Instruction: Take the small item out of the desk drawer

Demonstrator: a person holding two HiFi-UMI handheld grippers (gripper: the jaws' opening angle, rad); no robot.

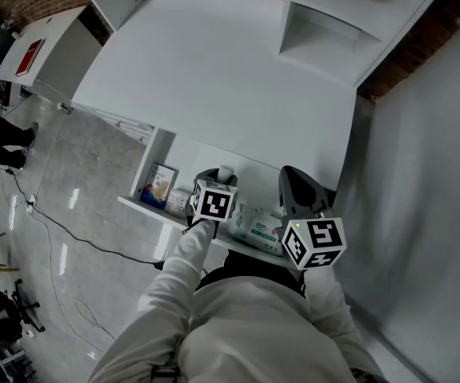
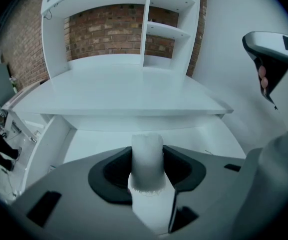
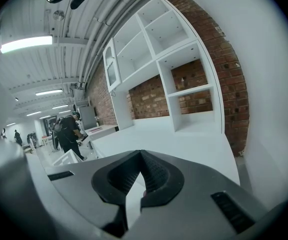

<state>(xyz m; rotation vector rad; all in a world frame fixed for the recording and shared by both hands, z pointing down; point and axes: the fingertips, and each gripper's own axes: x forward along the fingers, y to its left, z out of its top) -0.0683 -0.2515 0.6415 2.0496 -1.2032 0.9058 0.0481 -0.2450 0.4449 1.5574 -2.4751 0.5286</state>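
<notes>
White cylindrical item (image 2: 146,149): pinched by the left tongs (image 2: 147,164), one pad on each side. Its long axis runs bottom-to-top in the left gripper view, and the far end pokes past the pads toward the white surface (image 1: 230,78). In the head view it's centre frame, over the open drawer (image 1: 151,209), left of the wipes pack (image 1: 257,228). The right tongs (image 3: 140,156) are pressed together and hold nothing.
</notes>
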